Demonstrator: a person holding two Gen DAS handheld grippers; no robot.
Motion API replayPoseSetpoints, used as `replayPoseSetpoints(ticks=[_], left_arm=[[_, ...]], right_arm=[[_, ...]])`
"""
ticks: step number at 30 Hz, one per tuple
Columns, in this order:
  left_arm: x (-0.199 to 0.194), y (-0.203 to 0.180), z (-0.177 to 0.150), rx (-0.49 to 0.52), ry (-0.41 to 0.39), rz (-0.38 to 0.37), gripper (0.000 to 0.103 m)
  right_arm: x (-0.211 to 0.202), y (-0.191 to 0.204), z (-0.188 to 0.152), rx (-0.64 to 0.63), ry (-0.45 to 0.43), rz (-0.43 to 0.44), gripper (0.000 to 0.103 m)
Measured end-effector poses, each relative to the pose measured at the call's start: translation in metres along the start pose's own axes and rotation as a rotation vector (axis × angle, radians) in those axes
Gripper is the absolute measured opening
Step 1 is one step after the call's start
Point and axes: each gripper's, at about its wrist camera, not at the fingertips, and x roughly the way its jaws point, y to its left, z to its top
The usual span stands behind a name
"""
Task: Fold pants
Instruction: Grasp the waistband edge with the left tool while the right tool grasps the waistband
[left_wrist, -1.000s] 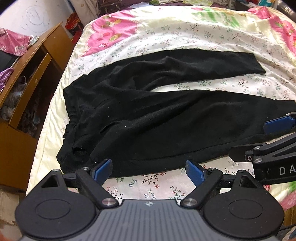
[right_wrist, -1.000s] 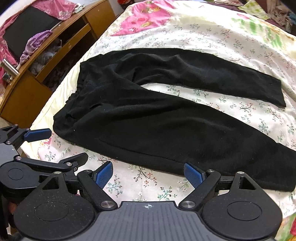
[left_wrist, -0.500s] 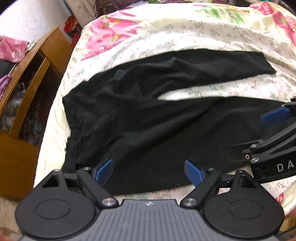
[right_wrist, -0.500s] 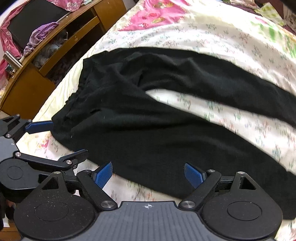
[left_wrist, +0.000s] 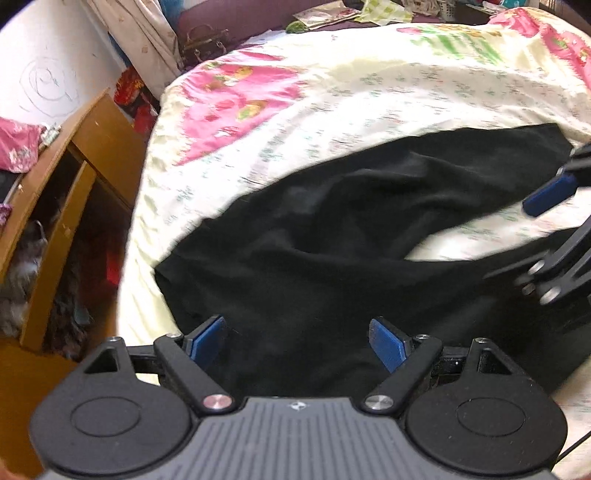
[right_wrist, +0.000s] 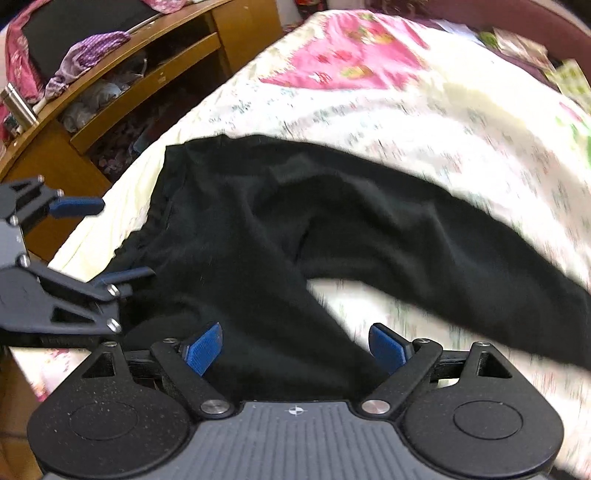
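Black pants (left_wrist: 332, 258) lie spread on a floral bedspread (left_wrist: 369, 110), waistband toward the bed's left edge and the two legs splayed to the right. My left gripper (left_wrist: 297, 341) hangs open just above the waist and hip cloth, with nothing pinched. In the right wrist view the pants (right_wrist: 258, 240) fill the middle, and my right gripper (right_wrist: 295, 347) is open over the near leg by the crotch. Each gripper shows in the other's view: the right gripper (left_wrist: 524, 232) at the right edge, the left gripper (right_wrist: 101, 240) at the left by the waistband. Both views are motion-blurred.
A wooden shelf unit (left_wrist: 74, 177) stands close along the bed's left side, with clothes and a metal flask on the shelf unit (right_wrist: 129, 85). A handbag (left_wrist: 201, 40) and papers lie beyond the bed's far end. The bedspread (right_wrist: 406, 110) stretches behind the pants.
Both grippers have travelled forward and slightly down over the pants. The near hem that lay beyond the pads is now under them. Both stay open.
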Motion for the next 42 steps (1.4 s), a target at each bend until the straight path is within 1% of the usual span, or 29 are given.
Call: replayPoseSetpoints(ticks=[4, 7, 12, 14, 19, 21, 24, 27, 29, 32, 33, 34, 35, 36, 37, 38, 40, 42], left_arm=[[0.034, 0.040, 0.013, 0.037, -0.032, 0.037, 0.093], [0.061, 0.067, 0.023, 0.072, -0.054, 0.058, 0.094], [0.108, 0.098, 0.039, 0.143, -0.073, 0.077, 0.094], [0.123, 0.106, 0.045, 0.165, -0.071, 0.073, 0.094], [0.158, 0.118, 0.055, 0.223, -0.056, 0.041, 0.094], [0.170, 0.123, 0.058, 0.232, -0.038, 0.010, 0.094], [0.182, 0.130, 0.063, 0.229, -0.009, -0.039, 0.094], [0.192, 0.129, 0.066, 0.254, 0.016, -0.083, 0.094], [0.203, 0.128, 0.066, 0.275, 0.051, -0.110, 0.094], [0.219, 0.126, 0.064, 0.291, 0.108, -0.130, 0.094], [0.223, 0.126, 0.064, 0.293, 0.119, -0.133, 0.093], [0.226, 0.127, 0.064, 0.291, 0.131, -0.136, 0.092], [0.229, 0.129, 0.065, 0.284, 0.139, -0.145, 0.085], [0.231, 0.132, 0.067, 0.267, 0.150, -0.159, 0.081], [0.232, 0.136, 0.068, 0.241, 0.165, -0.171, 0.070], [0.233, 0.139, 0.070, 0.215, 0.176, -0.184, 0.058], [0.233, 0.147, 0.071, 0.168, 0.189, -0.207, 0.048], [0.231, 0.151, 0.073, 0.132, 0.189, -0.205, 0.039]], right_arm=[[0.026, -0.005, 0.039, -0.073, -0.012, -0.034, 0.069], [0.045, -0.010, 0.065, -0.140, -0.028, -0.043, 0.069], [0.078, -0.026, 0.100, -0.242, -0.038, -0.065, 0.069], [0.091, -0.035, 0.111, -0.266, -0.029, -0.078, 0.069], [0.119, -0.059, 0.135, -0.309, -0.001, -0.107, 0.069], [0.127, -0.065, 0.144, -0.316, 0.002, -0.101, 0.069], [0.143, -0.071, 0.156, -0.329, 0.007, -0.069, 0.069], [0.163, -0.074, 0.166, -0.357, 0.030, -0.032, 0.069], [0.177, -0.074, 0.172, -0.386, 0.051, -0.001, 0.069], [0.198, -0.075, 0.179, -0.375, 0.094, 0.048, 0.069], [0.206, -0.075, 0.180, -0.377, 0.108, 0.050, 0.069], [0.213, -0.073, 0.180, -0.391, 0.119, 0.043, 0.071], [0.218, -0.071, 0.179, -0.405, 0.129, 0.039, 0.070], [0.221, -0.068, 0.179, -0.414, 0.132, 0.033, 0.066], [0.220, -0.066, 0.178, -0.416, 0.133, 0.028, 0.049], [0.217, -0.063, 0.178, -0.419, 0.138, 0.026, 0.026], [0.210, -0.059, 0.179, -0.402, 0.158, 0.012, 0.000], [0.202, -0.053, 0.179, -0.403, 0.168, -0.018, 0.000]])
